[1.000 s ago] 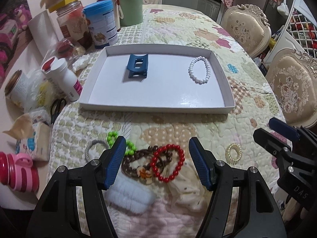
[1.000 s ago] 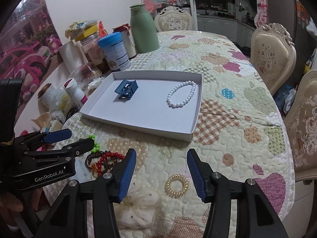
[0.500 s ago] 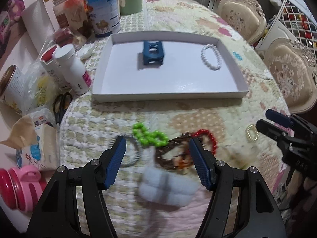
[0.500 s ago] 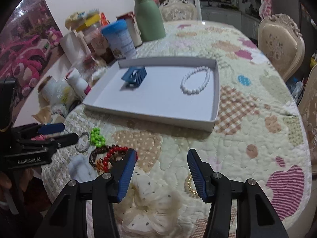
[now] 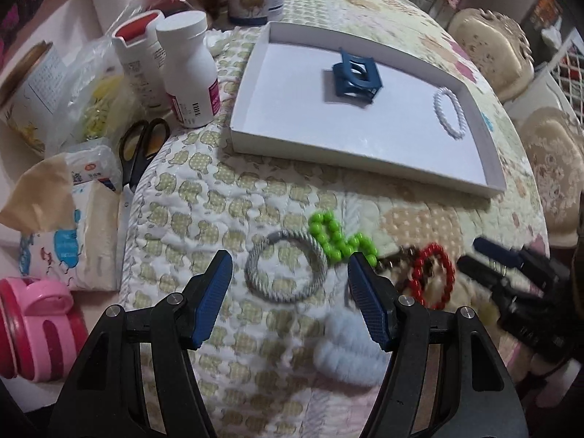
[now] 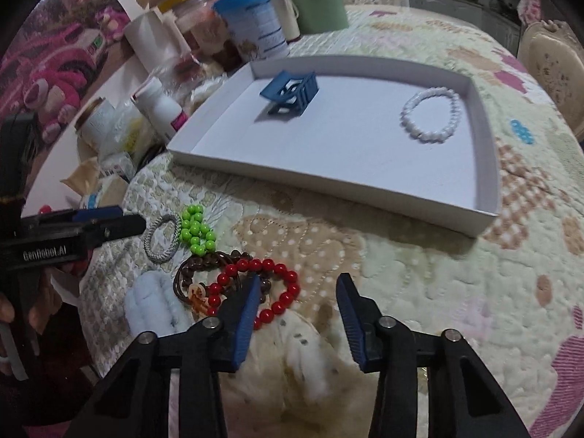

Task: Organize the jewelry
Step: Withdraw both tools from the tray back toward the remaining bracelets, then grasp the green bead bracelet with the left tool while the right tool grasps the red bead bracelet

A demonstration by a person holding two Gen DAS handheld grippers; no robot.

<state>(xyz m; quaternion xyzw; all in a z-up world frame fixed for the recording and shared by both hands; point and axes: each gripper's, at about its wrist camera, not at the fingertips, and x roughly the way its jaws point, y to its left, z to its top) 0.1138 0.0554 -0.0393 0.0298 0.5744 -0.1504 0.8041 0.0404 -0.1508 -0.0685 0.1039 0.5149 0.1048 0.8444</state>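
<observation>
A: Two items lie filed in the shallow white cardboard tray: a blue plastic claw clip and a white bead bracelet. What is loose?

B: A grey twisted cord hair ring on the quilt, framed by the left gripper, jaws spread and empty. Lower squarely so one pad enters the loop.

A: And the right gripper?

B: Jaws have just been narrowing, nothing between them; the left pad overlaps a red bead bracelet tangled with brown beads. Lift slowly.
</observation>
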